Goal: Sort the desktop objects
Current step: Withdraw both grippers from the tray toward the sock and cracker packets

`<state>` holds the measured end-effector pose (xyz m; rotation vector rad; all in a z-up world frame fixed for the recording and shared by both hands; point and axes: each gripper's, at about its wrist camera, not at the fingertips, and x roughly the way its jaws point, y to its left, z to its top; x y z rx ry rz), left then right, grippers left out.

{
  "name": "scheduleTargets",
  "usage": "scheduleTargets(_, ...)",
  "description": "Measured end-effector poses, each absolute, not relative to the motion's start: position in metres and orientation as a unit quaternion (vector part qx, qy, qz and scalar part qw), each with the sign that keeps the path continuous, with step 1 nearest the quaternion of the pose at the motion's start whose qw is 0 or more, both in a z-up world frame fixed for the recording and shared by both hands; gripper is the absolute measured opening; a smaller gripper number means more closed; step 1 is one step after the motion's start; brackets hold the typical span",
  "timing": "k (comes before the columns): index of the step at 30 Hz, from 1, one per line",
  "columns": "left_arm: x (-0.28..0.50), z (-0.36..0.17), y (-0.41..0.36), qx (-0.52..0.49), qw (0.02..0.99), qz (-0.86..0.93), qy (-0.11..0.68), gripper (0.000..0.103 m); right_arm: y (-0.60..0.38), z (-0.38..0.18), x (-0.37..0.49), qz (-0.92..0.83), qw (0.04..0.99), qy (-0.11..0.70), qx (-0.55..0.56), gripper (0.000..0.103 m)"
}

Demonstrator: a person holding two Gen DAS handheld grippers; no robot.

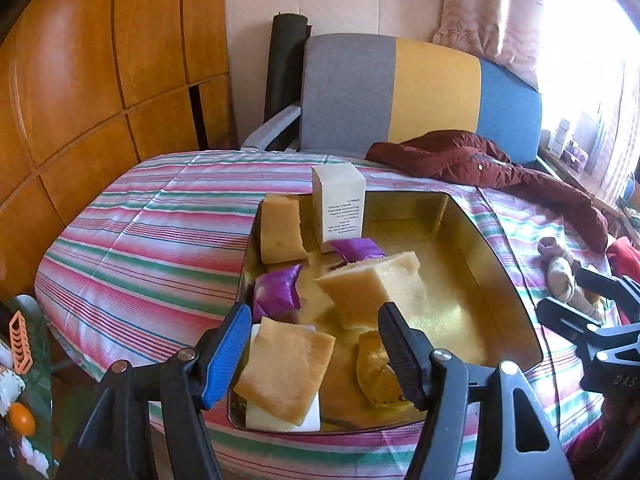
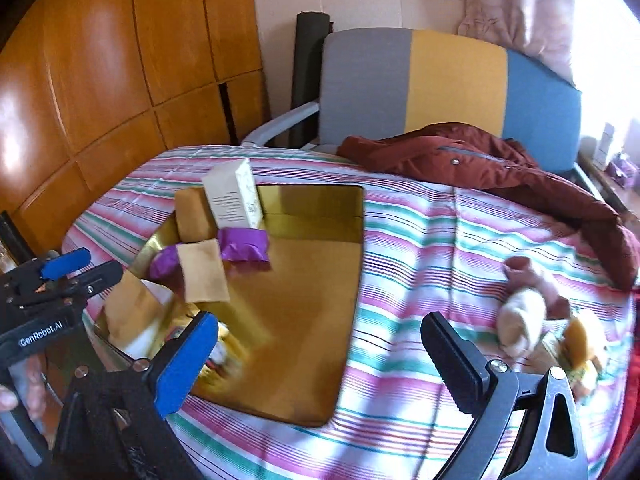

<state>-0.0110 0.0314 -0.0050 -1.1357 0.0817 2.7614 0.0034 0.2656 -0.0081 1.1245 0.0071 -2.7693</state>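
My left tongs gape wide over the gold tray, holding nothing; sponges, purple packs and a white box sit inside. My right tongs gape wide above the striped cloth, socks lying just right.

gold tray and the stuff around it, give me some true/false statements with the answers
1. The white carton stands upright in the gold tray. True.
2. The purple packets lie on the striped cloth outside the tray. False: they lie inside the tray.
3. The left hand-held gripper is shut on a sponge. False: its jaws are open, with the nearest sponge lying in the tray on a white block.
4. The right hand-held gripper is open and holds nothing. True.
5. A dark red jacket lies on the striped cloth beyond the tray. True.
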Motion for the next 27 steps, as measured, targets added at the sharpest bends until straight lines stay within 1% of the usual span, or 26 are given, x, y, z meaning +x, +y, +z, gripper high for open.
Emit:
scheduleTargets(6, -0.004, 0.000, 0.044, -0.364, 0.094, 0.925, 0.049, 0.066, 0.295, -0.008, 0.016, -0.924, 0.040, -0.005, 0.379, 0.102)
scheduleTargets(9, 0.000, 0.004, 0.051, -0.357, 0.120, 0.925, 0.051, 0.066, 0.315, -0.011, 0.023, -0.921, 0.020, -0.020, 0.388, 0.102)
scheduleTargets(12, 0.004, 0.006, 0.062, -0.361, 0.164, 0.917, 0.041, 0.066, 0.348, -0.014, 0.033, -0.915, -0.015, -0.052, 0.400, 0.102)
scheduleTargets(20, 0.012, 0.005, 0.102, -0.366, 0.250, 0.895, 0.045, 0.066, 0.443, -0.011, 0.072, -0.895, -0.128, -0.145, 0.402, 0.102)
scheduleTargets(24, 0.024, 0.005, 0.130, -0.362, 0.291, 0.883, 0.073, 0.066, 0.479, -0.010, 0.085, -0.882, -0.172, -0.178, 0.401, 0.103)
scheduleTargets(27, 0.030, 0.000, 0.154, -0.368, 0.321, 0.868, 0.090, 0.066, 0.501, -0.010, 0.088, -0.872, -0.176, -0.218, 0.401, 0.103)
